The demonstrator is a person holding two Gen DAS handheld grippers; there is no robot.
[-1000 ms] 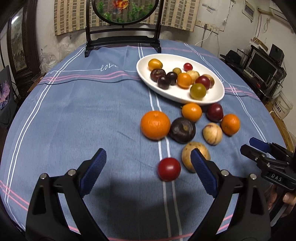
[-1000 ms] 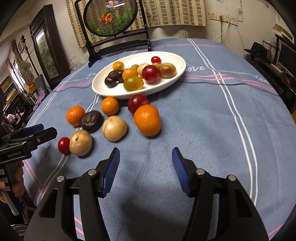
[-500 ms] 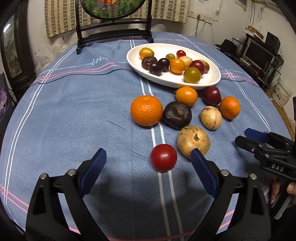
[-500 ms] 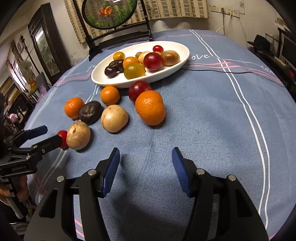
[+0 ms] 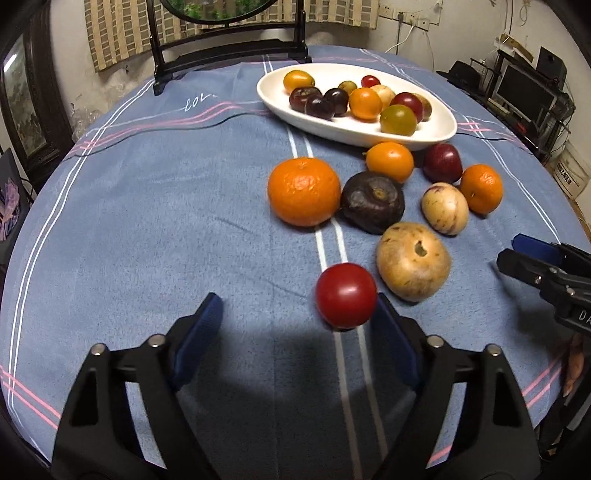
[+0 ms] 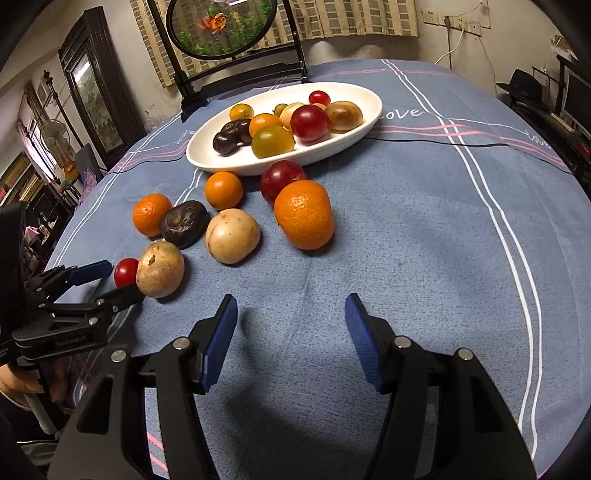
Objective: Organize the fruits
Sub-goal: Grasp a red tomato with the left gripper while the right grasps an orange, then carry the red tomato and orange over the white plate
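Observation:
A small red tomato (image 5: 345, 295) lies on the blue tablecloth (image 5: 147, 221), between the fingers of my left gripper (image 5: 295, 310). The jaws are closing. The right pad (image 5: 391, 332) is close against the tomato and the left pad stands well apart. Beyond it lie a tan fruit (image 5: 413, 269), a dark fruit (image 5: 371, 201), a large orange (image 5: 303, 191) and several smaller fruits. A white oval plate (image 5: 436, 136) further back holds several fruits. My right gripper (image 6: 291, 306) hovers open over bare cloth, with nothing between its fingers. The tomato (image 6: 125, 271) and the left gripper (image 6: 118, 280) show at the far left of the right wrist view.
A round decorative screen on a black stand (image 6: 221, 26) rises at the table's far edge. Shelves with a monitor (image 5: 524, 88) stand off to the right, dark framed furniture (image 6: 92, 99) to the left. The right gripper (image 5: 517, 254) reaches in near the tan fruit.
My left gripper has come down and forward onto the red tomato, and its jaws have narrowed. The tomato now sits between the fingertips. The right gripper has hardly moved.

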